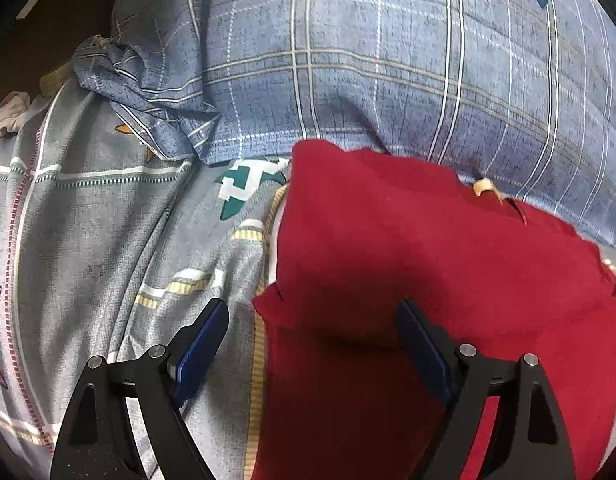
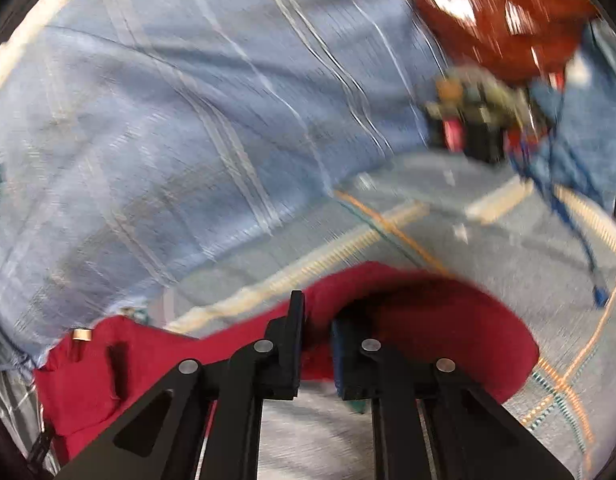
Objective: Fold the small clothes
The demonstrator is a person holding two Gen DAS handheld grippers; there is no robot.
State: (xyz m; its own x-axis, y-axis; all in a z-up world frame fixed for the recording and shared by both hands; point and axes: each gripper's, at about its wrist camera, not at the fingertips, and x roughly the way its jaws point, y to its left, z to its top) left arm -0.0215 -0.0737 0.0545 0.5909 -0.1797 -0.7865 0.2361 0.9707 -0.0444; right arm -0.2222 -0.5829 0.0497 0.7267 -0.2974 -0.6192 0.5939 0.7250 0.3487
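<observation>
A red garment [image 1: 408, 248] lies on the patterned grey bedsheet [image 1: 108, 240], its upper part doubled over the lower part. My left gripper [image 1: 312, 316] is open, its jaws spread wide over the garment's left edge, holding nothing. In the right wrist view, which is motion-blurred, my right gripper [image 2: 318, 316] is shut on the red garment's [image 2: 428, 320] edge and holds a raised loop of it above the sheet. A small gold-coloured tag [image 2: 82, 335] shows on the garment at the left.
A blue plaid pillow [image 1: 388, 60] lies just behind the garment, also filling the right wrist view's upper left [image 2: 148, 120]. A red-brown object [image 2: 500, 12], dark clutter [image 2: 480, 120] and a blue cord [image 2: 580, 240] sit at the far right. Pale cloth [image 1: 8, 112] lies at the far left.
</observation>
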